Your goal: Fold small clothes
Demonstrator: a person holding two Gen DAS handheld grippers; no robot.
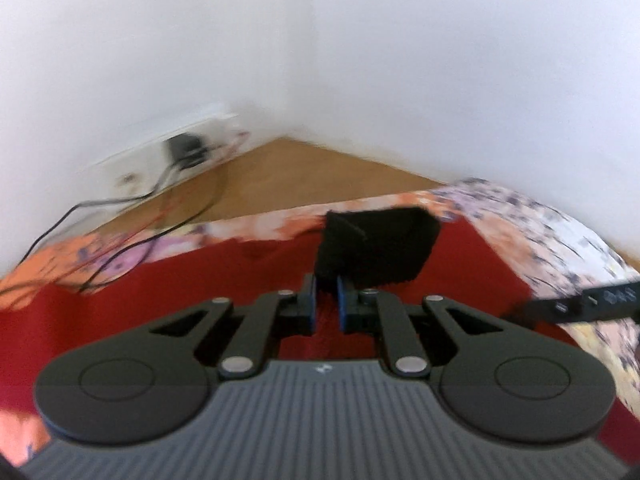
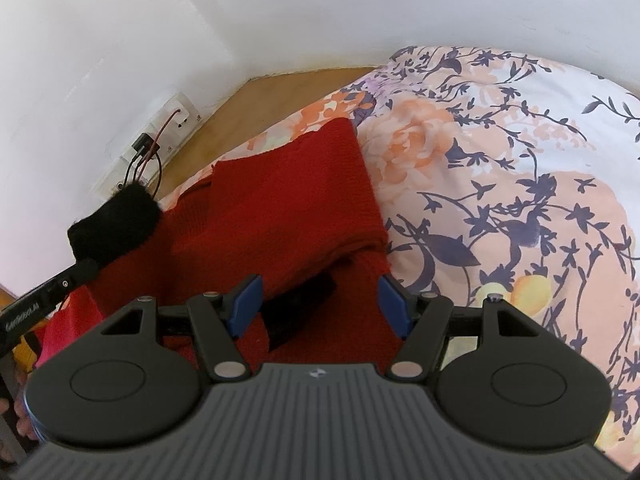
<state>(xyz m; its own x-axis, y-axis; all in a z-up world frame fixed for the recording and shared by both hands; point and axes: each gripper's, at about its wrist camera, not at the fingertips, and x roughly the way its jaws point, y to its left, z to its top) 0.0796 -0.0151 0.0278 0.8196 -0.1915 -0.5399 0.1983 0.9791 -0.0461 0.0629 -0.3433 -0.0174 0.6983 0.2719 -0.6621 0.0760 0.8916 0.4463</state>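
Note:
My left gripper (image 1: pixel 328 286) is shut on the lower corner of a small black fuzzy cloth (image 1: pixel 376 244), which is lifted above a red knit garment (image 1: pixel 200 296). The right wrist view shows the same black cloth (image 2: pixel 114 224) at the left, pinched at the tip of the left gripper (image 2: pixel 86 270). My right gripper (image 2: pixel 320 306) stands open over the folded red garment (image 2: pixel 288 208), its blue pads (image 2: pixel 246 304) holding nothing. A dark piece (image 2: pixel 300 308) peeks out from under the red fold between the pads. One finger of the right gripper (image 1: pixel 580 304) shows at the right edge.
The red garment lies on a floral bedsheet (image 2: pixel 500 168) covering a bed. Beyond the bed are a wooden floor (image 1: pixel 288 176), white walls and a wall socket (image 1: pixel 184 152) with a plug and trailing cables (image 1: pixel 120 248). A hand's fingers (image 2: pixel 10 412) show at the lower left.

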